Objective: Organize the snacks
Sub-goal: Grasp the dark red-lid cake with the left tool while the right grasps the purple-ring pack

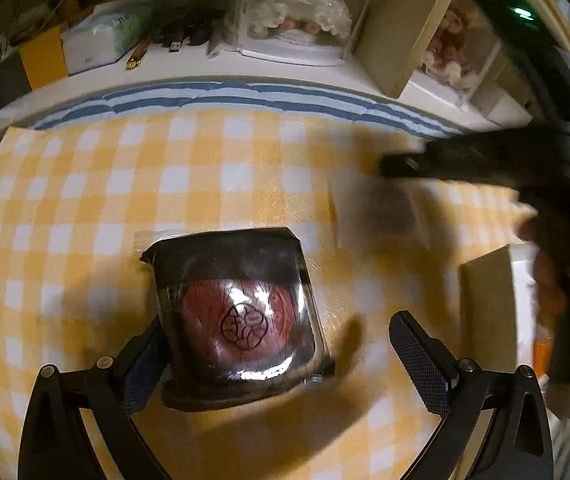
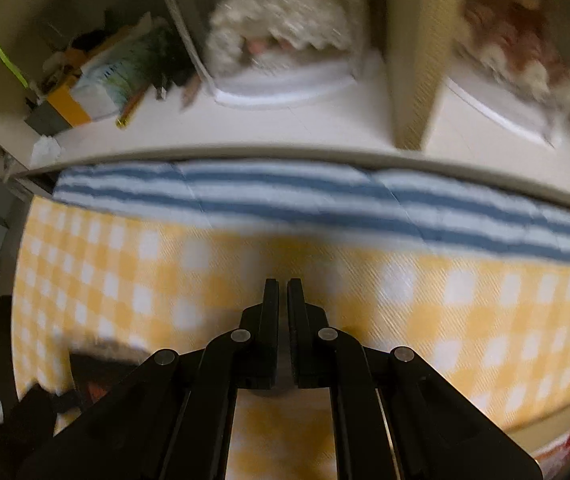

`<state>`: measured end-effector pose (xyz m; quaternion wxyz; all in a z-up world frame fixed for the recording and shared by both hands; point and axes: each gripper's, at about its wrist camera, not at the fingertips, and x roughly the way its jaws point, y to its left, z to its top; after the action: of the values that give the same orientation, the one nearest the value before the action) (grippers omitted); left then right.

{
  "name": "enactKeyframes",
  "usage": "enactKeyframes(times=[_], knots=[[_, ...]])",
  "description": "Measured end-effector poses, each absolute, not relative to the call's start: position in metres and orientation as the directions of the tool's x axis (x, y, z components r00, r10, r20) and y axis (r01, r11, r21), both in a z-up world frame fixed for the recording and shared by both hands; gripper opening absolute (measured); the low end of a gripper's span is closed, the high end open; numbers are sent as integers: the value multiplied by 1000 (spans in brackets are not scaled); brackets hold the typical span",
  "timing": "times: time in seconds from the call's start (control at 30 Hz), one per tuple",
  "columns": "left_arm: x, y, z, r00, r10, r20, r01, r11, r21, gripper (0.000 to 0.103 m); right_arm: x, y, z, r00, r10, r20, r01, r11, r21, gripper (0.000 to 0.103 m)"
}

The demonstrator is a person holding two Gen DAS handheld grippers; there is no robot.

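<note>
A wrapped snack [image 1: 241,316], a reddish pastry in a dark clear-fronted packet, lies on the yellow checked cloth [image 1: 125,200]. My left gripper [image 1: 281,344] is open, its fingers on either side of the packet; the left finger [image 1: 145,364] is at the packet's edge, the right finger [image 1: 421,364] stands apart from it. My right gripper [image 2: 283,292] is shut with nothing seen between its fingers, held over the cloth. It shows blurred in the left wrist view [image 1: 485,164], above a blurred clear packet [image 1: 385,208].
A pale box [image 1: 493,312] stands at the right. A blue striped cloth [image 2: 285,196] lines the far edge. Behind it a white shelf [image 2: 285,128] holds doll cases [image 2: 281,40], tissues [image 1: 101,36] and pens.
</note>
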<state>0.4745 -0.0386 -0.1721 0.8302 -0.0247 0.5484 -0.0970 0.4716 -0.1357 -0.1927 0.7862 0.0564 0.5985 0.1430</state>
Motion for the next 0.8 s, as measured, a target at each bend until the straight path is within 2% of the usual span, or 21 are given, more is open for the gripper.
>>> enactKeyframes(times=[0.07, 0.13, 0.33, 0.53, 0.6, 0.67, 0.8], knots=[[478, -42, -174, 386, -167, -907, 115, 984, -133, 100, 461, -146, -193, 215, 292, -932, -161, 952, 261, 5], [478, -41, -175, 393, -152, -907, 91, 988, -126, 89, 450, -153, -192, 192, 306, -933, -168, 946, 276, 5], [475, -34, -172, 398, -120, -909, 71, 992, -100, 66, 421, -159, -192, 109, 331, -937, -234, 925, 299, 6], [475, -26, -169, 392, -125, -912, 105, 990, -91, 62, 403, -148, -178, 102, 357, -928, -342, 889, 305, 7], [472, -21, -168, 391, -126, -912, 106, 990, -91, 62, 401, -140, -171, 120, 366, -923, -408, 866, 290, 18], [468, -14, -166, 392, -128, -911, 110, 990, -92, 62, 399, -134, -166, 137, 364, -921, -476, 840, 261, 55], [459, -2, -164, 388, -141, -911, 130, 987, -97, 62, 395, -118, -167, 136, 349, -927, -624, 757, 193, 56]])
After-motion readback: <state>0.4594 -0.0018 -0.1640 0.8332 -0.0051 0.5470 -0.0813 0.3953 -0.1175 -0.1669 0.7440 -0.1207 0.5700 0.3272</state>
